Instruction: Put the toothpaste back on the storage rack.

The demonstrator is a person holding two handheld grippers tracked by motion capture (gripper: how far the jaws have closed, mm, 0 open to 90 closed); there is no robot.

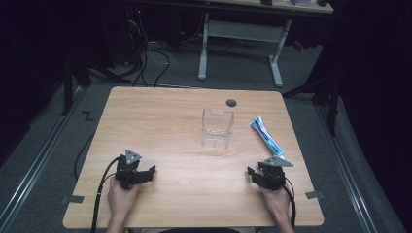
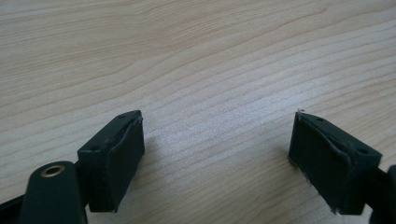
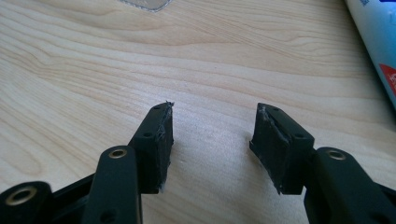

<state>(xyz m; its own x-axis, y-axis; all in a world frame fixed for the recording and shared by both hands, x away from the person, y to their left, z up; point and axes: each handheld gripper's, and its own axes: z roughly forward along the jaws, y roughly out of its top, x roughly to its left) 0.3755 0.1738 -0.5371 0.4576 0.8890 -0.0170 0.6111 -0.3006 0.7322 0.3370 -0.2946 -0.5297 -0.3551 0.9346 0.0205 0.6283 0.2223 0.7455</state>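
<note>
**Two grippers parted and empty on a wooden table, box and tube beyond**

The wooden table [image 1: 160, 111] spans the high view, its light grain running across both gripper views as well. A small dark round hole [image 1: 231, 102] sits near its far edge.

Right of centre, toward the far half, stands a clear plastic box [image 1: 217, 128] — upright, open at the top, nothing visible inside. Just to its right, apart from it, lies a white and blue tube [image 1: 266, 136], slanting from far-left to near-right. Its near end comes close to the right gripper [image 1: 253, 174]; whether they touch cannot be told.

The left gripper [image 1: 147, 173] rests at the near left of the table, held by the person's left hand [image 1: 121, 194]. In the left gripper view its jaws stand wide apart over bare wood, gripping nothing.

The right gripper sits at the near right, held by the right hand [image 1: 275, 199]. In the right gripper view its jaws are also spread, a narrower gap, nothing between them — the tube shows at the upper right edge and a corner of the box at the top.
</note>
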